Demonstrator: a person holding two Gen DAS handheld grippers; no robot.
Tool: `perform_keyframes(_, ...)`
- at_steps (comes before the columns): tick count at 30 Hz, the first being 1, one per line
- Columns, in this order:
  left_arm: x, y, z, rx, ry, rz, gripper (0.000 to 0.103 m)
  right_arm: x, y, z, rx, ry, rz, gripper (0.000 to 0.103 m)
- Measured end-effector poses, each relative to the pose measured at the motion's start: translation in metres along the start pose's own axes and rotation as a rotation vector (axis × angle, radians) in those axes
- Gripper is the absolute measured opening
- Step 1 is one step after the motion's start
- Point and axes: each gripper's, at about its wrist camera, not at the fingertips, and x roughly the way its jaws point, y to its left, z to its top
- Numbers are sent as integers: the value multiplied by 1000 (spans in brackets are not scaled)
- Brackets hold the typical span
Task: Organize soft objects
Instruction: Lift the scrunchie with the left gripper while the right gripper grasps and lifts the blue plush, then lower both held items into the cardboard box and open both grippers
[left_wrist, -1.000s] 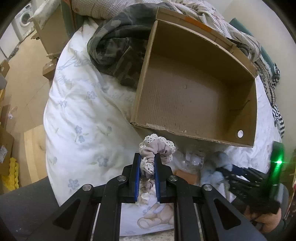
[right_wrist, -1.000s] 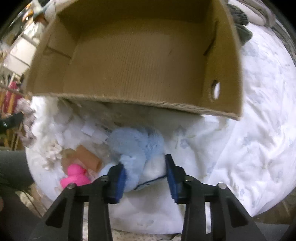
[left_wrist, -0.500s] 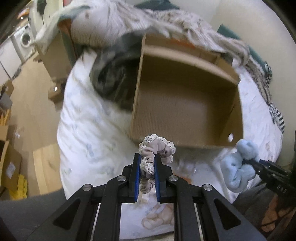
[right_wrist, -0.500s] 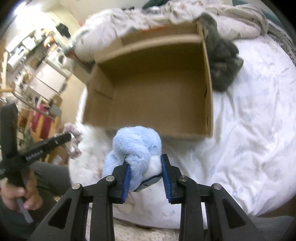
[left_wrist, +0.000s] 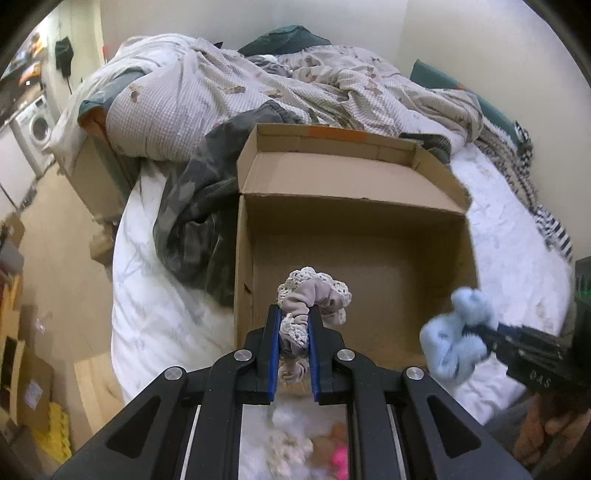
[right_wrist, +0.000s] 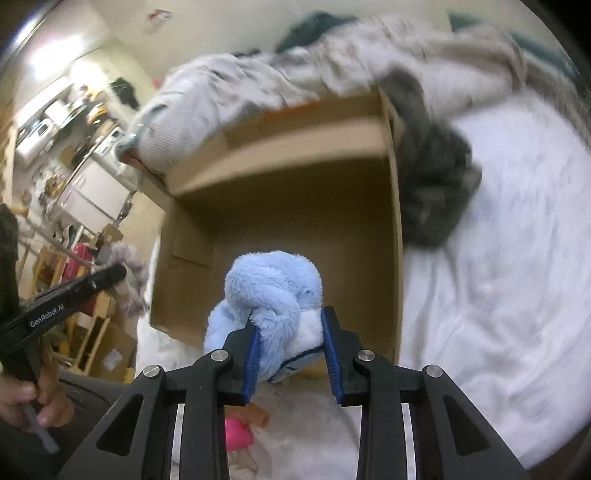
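An open cardboard box (left_wrist: 369, 184) lies on the white bed; it also shows in the right wrist view (right_wrist: 280, 206). My left gripper (left_wrist: 293, 325) is shut on a beige lace-edged scrunchie (left_wrist: 314, 295) and holds it over the box's near left edge. My right gripper (right_wrist: 291, 332) is shut on a light blue plush toy (right_wrist: 273, 288) and holds it above the box's near edge. The plush also shows at the right of the left wrist view (left_wrist: 454, 332). The left gripper and scrunchie (right_wrist: 127, 273) appear at the left of the right wrist view.
A dark camouflage garment (left_wrist: 199, 206) lies left of the box. A rumpled checked duvet (left_wrist: 258, 85) is piled behind it. A pink toy (right_wrist: 238, 434) and other small soft items lie on the sheet below the grippers. A striped cloth (left_wrist: 554, 236) lies at the right.
Both grippers have risen and moved forward with their loads, from the sheet in front of the box to above its near edge. The right gripper closed on the blue plush and lifted it.
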Motion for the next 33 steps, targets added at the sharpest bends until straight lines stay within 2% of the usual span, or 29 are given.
perform_keyframes(3,22,1,-3,-38,50,-38,12,15,1,-4,2,44,-33,32)
perform_keyframes(9,40,0,-8,-30,56,-21,12,27,6,-2,-42,51,-74,33)
perform_keyframes(18,40,-4,-6,-15,32,-18,12,38,0,5,-11,71,-97,34)
perform_keyframes(33,52,-3,-7,-45,75,-16,13,44,2,6,-20,84,-96,41)
